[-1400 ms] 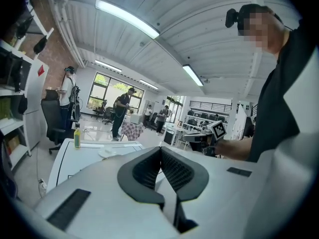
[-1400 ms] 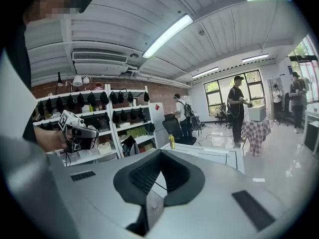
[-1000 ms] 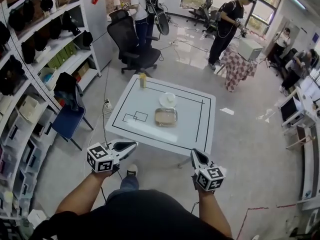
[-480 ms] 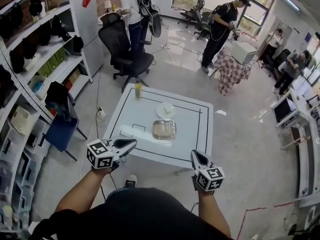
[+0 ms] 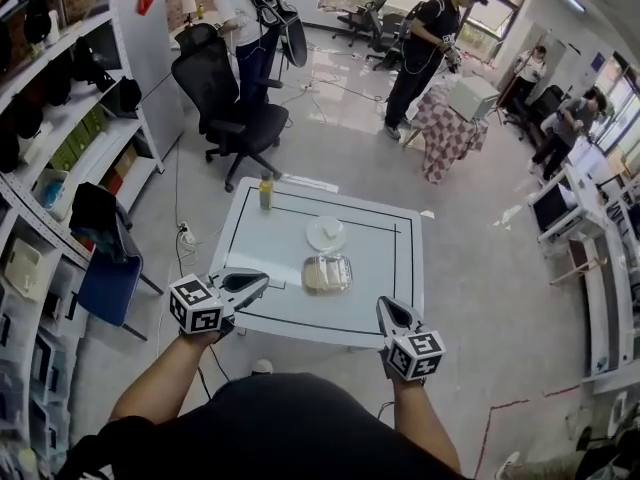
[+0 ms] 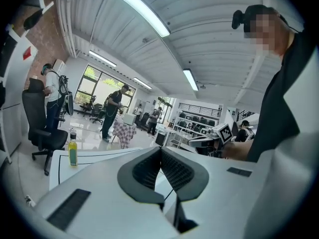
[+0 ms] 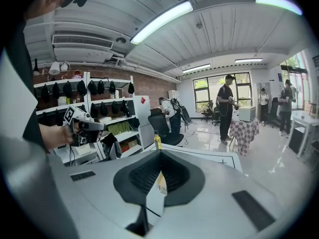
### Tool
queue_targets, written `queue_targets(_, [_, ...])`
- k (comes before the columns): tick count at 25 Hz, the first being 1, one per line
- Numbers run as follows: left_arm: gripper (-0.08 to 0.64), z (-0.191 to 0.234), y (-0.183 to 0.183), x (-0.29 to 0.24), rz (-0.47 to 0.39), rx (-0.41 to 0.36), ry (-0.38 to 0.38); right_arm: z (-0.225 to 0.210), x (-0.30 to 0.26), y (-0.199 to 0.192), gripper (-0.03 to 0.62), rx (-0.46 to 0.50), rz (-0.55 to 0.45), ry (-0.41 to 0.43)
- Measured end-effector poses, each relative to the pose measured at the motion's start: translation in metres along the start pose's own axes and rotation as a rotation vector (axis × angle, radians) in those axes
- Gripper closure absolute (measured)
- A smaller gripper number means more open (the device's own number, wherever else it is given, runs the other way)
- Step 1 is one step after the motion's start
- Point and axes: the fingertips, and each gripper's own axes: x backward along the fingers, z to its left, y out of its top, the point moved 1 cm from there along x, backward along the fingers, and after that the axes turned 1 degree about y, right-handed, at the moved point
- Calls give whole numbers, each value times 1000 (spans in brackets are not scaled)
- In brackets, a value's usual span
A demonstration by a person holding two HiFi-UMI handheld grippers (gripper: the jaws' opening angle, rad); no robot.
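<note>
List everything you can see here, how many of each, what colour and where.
Table: one, white with black lines, centre of the floor.
Tray: one, silvery, tan contents, mid-table.
Dish: one, white, just beyond the tray.
Bottle: one, yellow liquid, table's far left corner.
Office chair: one, black, beyond the table.
Blue chair: one, left of the table.
Shelves: white, along the left wall, dark bags on them.
Checked cloth: one, over a small stand, far right.
Other people: four, at the back.
Left tool: one, jaws together, empty, by the table's near left corner.
Right tool: one, jaws together, empty, by the near right edge.
</note>
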Motion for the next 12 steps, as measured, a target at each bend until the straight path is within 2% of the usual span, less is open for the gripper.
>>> queue_targets(12, [538, 91, 23, 4, 24, -11, -94, 10, -62, 9, 580, -65, 21, -120])
